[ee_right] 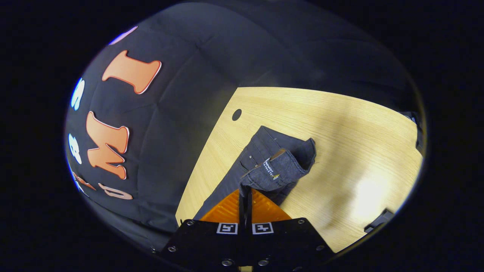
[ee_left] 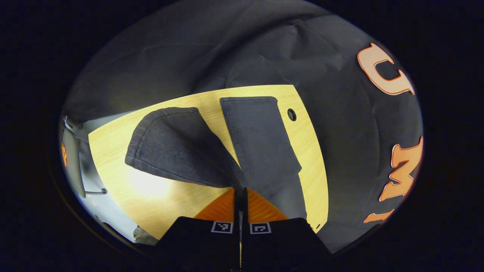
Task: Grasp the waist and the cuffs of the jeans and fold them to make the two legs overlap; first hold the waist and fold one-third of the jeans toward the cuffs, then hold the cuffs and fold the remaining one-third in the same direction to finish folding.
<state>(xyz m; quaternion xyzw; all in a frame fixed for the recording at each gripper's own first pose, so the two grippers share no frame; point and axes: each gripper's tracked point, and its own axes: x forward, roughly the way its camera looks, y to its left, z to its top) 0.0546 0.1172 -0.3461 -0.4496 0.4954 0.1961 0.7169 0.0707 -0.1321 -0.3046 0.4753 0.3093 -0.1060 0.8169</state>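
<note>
The left gripper (ee_left: 240,196) has two ribbed, wedge-shaped fingers (ee_left: 221,207) that taper forward out of a broad, flat black body. Where each finger meets the body sits a small square black-and-white coded marker (ee_left: 222,227), one on either side of the centre slit. The right gripper (ee_right: 245,196) is built alike, with the same pair of markers (ee_right: 227,228). Its black plate carries round silver screws (ee_right: 172,249) along its edges and near its corners.
</note>
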